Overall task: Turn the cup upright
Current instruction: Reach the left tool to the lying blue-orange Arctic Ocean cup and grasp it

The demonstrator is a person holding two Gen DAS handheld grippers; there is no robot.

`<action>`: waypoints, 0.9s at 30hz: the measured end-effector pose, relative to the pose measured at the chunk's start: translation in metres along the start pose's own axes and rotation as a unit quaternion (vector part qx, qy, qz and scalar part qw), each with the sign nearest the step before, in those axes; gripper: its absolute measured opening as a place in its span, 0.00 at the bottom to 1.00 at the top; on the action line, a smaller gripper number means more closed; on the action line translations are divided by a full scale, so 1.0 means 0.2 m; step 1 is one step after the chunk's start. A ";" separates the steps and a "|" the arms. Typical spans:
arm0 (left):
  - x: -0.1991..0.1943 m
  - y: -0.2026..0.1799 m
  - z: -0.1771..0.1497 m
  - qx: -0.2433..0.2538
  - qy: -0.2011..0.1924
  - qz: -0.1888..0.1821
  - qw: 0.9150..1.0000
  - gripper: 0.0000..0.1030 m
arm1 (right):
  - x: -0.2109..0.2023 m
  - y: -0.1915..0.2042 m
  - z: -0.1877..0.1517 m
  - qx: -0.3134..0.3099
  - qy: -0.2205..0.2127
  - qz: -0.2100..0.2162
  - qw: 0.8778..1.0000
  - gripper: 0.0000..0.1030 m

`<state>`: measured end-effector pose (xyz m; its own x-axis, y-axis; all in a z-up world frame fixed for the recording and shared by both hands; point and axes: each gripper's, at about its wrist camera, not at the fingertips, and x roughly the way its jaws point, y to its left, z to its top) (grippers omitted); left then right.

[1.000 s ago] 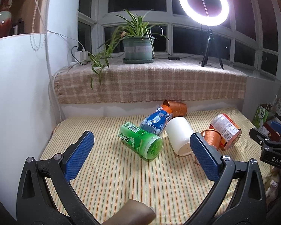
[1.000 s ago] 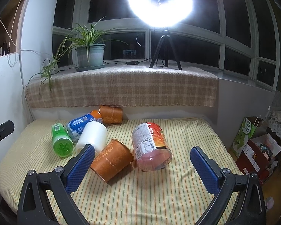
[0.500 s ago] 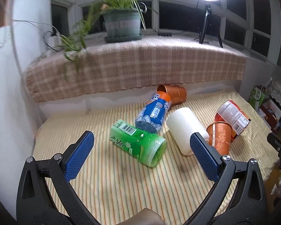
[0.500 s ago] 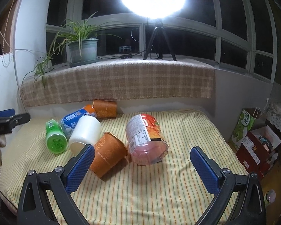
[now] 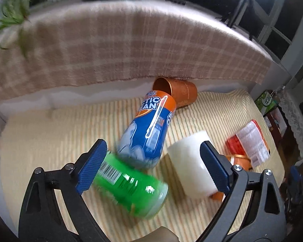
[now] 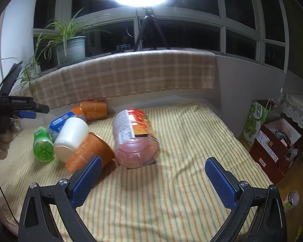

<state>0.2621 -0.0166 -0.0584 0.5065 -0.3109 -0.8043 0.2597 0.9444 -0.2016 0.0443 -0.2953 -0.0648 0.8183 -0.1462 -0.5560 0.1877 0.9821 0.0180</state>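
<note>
Jaws of the left gripper (image 5: pixel 153 168) gape empty just short of the toppled green cup (image 5: pixel 131 185), beside the white cup (image 5: pixel 192 165), so a square, mid-body pinch looks wisest before tipping it upright.

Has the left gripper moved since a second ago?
Yes. The left gripper has closed in on the green bottle, which now lies between its open jaws; the plaid sill cover looms larger.

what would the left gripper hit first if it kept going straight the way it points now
Most likely the green bottle, lying on its side between the open left gripper pads. The blue and orange can lies just beyond, seemingly touching it. Motion blur makes depth uncertain.
</note>
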 end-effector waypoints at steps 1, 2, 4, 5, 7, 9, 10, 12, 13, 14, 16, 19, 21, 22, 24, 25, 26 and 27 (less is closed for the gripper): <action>0.03 0.00 0.02 -0.001 0.008 -0.003 1.000 0.92 | 0.01 -0.02 0.00 0.003 0.002 -0.002 1.000 1.00; 0.07 0.00 0.04 -0.005 0.014 -0.002 1.000 0.92 | 0.01 -0.03 -0.01 0.005 0.004 -0.004 1.000 1.00; 0.13 0.00 0.08 -0.011 0.025 -0.002 1.000 0.89 | 0.03 -0.05 -0.01 0.008 0.008 -0.008 1.000 1.00; 0.17 0.00 0.09 -0.011 0.032 -0.001 0.999 0.86 | 0.03 -0.06 -0.02 0.010 0.009 -0.010 1.000 1.00; 0.22 -0.01 0.12 -0.010 0.043 0.003 0.999 0.82 | 0.05 -0.08 -0.02 0.014 0.014 -0.014 1.000 1.00; 0.27 -0.01 0.14 -0.010 0.051 0.002 0.999 0.82 | 0.06 -0.10 -0.03 0.018 0.017 -0.017 1.000 1.00; 0.29 -0.01 0.14 -0.011 0.056 0.001 0.998 0.82 | 0.06 -0.11 -0.03 0.020 0.018 -0.018 0.999 1.00; 0.35 -0.01 0.16 -0.015 0.069 -0.003 0.998 0.82 | 0.07 -0.12 -0.04 0.024 0.020 -0.019 0.999 1.00; 0.36 -0.01 0.17 -0.016 0.072 -0.003 0.997 0.82 | 0.08 -0.13 -0.04 0.024 0.021 -0.020 0.999 1.00; 0.38 -0.01 0.17 -0.015 0.075 -0.004 0.997 0.82 | 0.09 -0.13 -0.04 0.024 0.022 -0.020 0.999 1.00; 0.42 -0.02 0.19 -0.009 0.079 0.001 0.997 0.82 | 0.10 -0.13 -0.04 0.025 0.023 -0.022 0.999 1.00; 0.48 -0.04 0.20 -0.006 0.086 0.006 0.996 0.82 | 0.11 -0.14 -0.04 0.027 0.026 -0.022 0.999 1.00; 0.55 -0.06 0.23 -0.003 0.093 0.011 0.996 0.82 | 0.12 -0.15 -0.05 0.028 0.028 -0.022 0.999 1.00; 0.57 -0.06 0.23 -0.002 0.096 0.015 0.995 0.82 | 0.12 -0.15 -0.05 0.029 0.029 -0.022 0.999 1.00; 0.62 -0.07 0.24 -0.003 0.102 0.020 0.995 0.81 | 0.12 -0.15 -0.05 0.030 0.030 -0.022 0.999 1.00; 0.65 -0.07 0.24 -0.005 0.105 0.019 0.994 0.76 | 0.12 -0.16 -0.05 0.030 0.030 -0.023 0.999 1.00; 0.67 -0.06 0.25 -0.007 0.108 0.015 0.994 0.75 | 0.12 -0.16 -0.05 0.031 0.030 -0.023 0.999 1.00; 0.70 -0.06 0.25 -0.009 0.112 0.011 0.994 0.74 | 0.12 -0.17 -0.06 0.032 0.030 -0.024 0.999 1.00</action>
<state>0.3705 -0.0772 -0.1400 0.3149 -0.2598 -0.9129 0.2337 0.9534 -0.1907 0.0518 -0.3299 -0.0879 0.7740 -0.1844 -0.6057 0.2620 0.9642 0.0414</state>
